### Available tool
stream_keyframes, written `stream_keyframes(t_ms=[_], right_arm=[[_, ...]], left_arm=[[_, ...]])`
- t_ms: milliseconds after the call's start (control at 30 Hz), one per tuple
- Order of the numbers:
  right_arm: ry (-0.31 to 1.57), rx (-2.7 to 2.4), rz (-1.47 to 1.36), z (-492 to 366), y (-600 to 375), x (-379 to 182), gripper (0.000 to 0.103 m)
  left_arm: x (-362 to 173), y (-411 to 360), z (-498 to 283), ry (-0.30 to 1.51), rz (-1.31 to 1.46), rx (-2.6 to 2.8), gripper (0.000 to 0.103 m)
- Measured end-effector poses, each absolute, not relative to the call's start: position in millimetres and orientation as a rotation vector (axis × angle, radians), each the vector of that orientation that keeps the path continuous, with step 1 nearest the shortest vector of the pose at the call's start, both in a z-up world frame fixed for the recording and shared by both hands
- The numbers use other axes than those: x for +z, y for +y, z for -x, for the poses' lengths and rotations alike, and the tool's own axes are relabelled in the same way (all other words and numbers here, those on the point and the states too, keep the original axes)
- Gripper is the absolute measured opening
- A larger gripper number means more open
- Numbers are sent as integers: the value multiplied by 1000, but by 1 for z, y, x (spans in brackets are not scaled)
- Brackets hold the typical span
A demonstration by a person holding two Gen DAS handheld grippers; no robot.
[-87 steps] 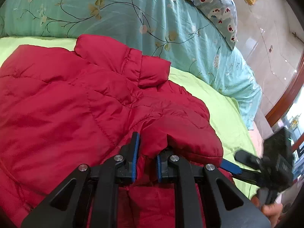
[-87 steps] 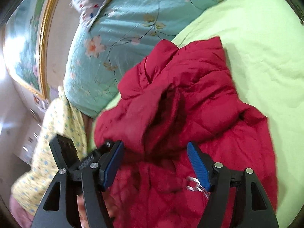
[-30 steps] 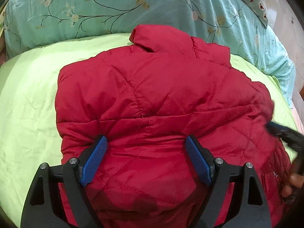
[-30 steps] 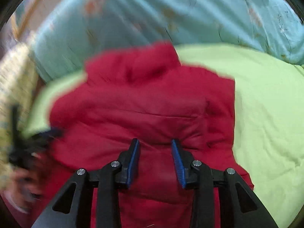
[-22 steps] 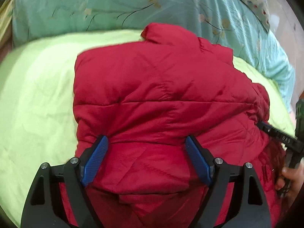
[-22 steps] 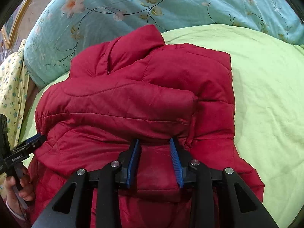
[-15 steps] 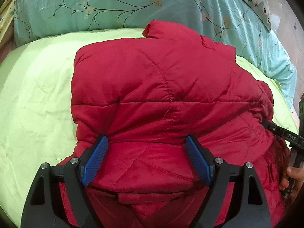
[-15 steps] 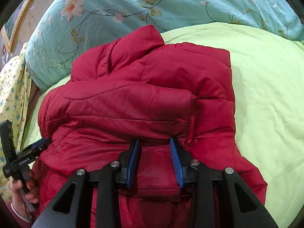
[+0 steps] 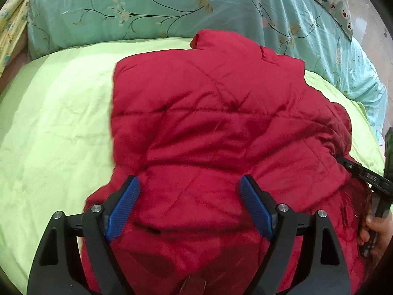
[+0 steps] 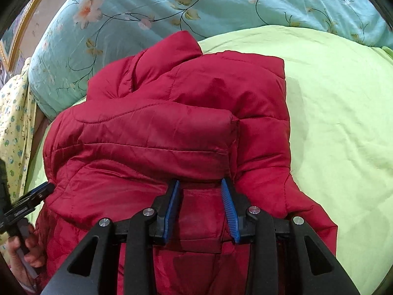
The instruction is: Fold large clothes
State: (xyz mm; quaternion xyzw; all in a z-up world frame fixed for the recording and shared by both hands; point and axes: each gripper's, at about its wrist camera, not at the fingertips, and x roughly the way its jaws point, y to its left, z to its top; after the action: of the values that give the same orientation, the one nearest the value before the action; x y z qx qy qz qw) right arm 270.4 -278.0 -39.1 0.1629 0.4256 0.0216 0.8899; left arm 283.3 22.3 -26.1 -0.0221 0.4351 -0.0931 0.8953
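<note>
The red puffer jacket lies on the lime-green bedsheet, collar at 12 o'clock toward the teal floral quilt. At its 6 o'clock hem, the left gripper stands spread wide over the fabric. The right gripper, jaws narrowed, pinches a fold of jacket.

Left gripper jaws wide; right gripper narrowed.

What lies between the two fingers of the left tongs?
Only red jacket fabric, under the wide-open left tongs; the left wrist view shows it.
</note>
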Motion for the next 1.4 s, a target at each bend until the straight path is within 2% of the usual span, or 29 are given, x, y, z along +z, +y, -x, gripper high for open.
stream_keyframes(t_ms=[233,600,867,967,1400], right_arm=[[873,63,-406,-260,-282,-24,37],[909,178,-432,-164,-270,9,59],[921,147,-398,-112,-276,24,63],[916,119,-385,-95,-280,26,71],[988,-34,-413,-34,-309,5,77]], left_arm=[[-11,49,-255,912,71,-151,85],[-12,83,-185,939,135,-161,85],[-14,106,-140,957,186,-158,85],[-15,110,-125,966,191,-162,85],[-22,109,-84,1001,166,-209,85]])
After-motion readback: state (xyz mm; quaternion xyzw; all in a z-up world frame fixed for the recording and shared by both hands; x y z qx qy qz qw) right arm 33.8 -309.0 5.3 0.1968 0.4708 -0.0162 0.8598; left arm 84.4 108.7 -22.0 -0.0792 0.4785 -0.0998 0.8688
